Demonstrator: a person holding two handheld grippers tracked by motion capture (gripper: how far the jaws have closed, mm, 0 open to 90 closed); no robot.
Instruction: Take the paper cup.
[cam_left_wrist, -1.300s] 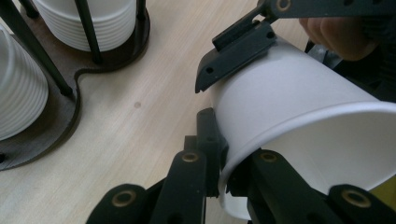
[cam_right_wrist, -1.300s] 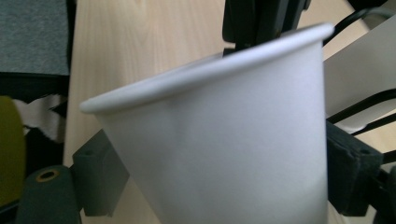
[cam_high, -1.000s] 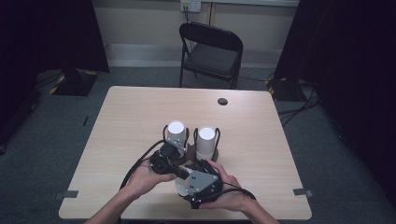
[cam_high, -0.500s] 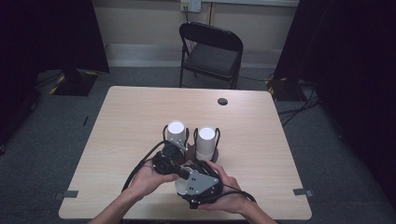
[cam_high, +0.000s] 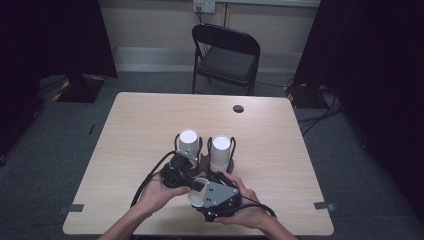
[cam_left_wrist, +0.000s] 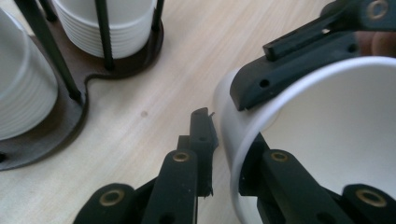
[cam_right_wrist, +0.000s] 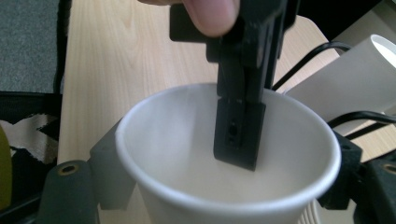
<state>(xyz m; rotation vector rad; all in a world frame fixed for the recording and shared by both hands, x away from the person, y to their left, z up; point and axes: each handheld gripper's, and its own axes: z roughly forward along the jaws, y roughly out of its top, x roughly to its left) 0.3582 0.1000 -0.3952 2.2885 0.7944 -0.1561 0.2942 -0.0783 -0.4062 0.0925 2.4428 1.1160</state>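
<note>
**Both grippers on one paper cup**

My right gripper (cam_high: 216, 196) has its fingers clamped around the paper cup (cam_right_wrist: 229, 154), near desk (cam_high: 140, 125) edge at 6 o'clock. My left gripper (cam_left_wrist: 224, 154) pinches the cup's rim, one finger inside, one outside. The cup stacks (cam_high: 189, 145) in the rack (cam_left_wrist: 70, 116) stand just behind, at 12 o'clock.

Two cup stacks (cam_high: 189, 144) side by side, behind held cup (cam_high: 198, 196)

Light wood table (cam_high: 130, 135), dark cup rack (cam_high: 230, 165) standing on it
</note>
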